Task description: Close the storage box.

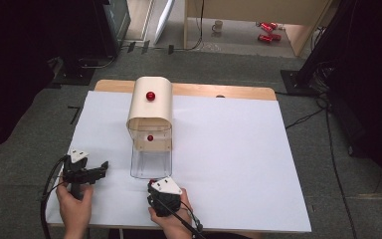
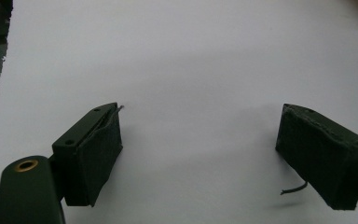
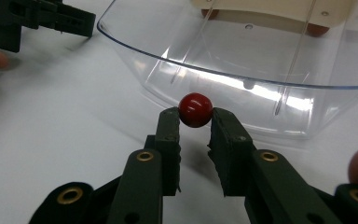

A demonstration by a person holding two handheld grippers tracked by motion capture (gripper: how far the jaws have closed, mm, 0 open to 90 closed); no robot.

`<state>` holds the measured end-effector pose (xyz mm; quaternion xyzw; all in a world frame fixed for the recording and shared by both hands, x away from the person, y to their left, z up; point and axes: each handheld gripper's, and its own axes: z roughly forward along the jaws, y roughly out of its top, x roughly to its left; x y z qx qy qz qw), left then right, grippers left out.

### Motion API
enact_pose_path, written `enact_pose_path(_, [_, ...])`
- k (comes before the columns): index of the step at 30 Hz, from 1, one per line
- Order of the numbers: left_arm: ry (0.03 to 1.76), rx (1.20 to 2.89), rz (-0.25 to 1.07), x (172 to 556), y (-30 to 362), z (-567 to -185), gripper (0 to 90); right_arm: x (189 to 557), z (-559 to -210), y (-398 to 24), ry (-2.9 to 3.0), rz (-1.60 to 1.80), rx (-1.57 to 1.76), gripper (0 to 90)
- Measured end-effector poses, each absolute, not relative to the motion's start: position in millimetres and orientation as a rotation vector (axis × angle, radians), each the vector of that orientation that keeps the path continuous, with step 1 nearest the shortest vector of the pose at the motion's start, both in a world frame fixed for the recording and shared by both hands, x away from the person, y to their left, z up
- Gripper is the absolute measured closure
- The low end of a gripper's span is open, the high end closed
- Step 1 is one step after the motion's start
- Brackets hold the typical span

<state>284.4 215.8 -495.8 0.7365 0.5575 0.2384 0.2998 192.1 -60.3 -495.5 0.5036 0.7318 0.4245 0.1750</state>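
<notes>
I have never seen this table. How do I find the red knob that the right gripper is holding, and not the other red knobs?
Start at the cream wooden box at the middle of the white table. A clear plastic drawer sticks out of its near side. The red knob sits on the drawer's near front, pinched between the right gripper pads; the other two red knobs are on the box's top and front.

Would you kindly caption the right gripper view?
Right hand-held gripper pinching a red knob on a clear drawer.
</notes>
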Motion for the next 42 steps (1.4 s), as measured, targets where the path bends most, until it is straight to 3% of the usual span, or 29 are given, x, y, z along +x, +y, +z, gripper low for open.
enact_pose_path(15, [1.480, 1.955, 0.633, 284, 216, -496, 14.1, 196, -478, -62, 2.042, 1.252, 1.397, 75.5])
enact_pose_path(42, [1.480, 1.955, 0.632, 284, 216, -496, 14.1, 236, -464, -61, 2.028, 1.240, 1.391, 75.8])
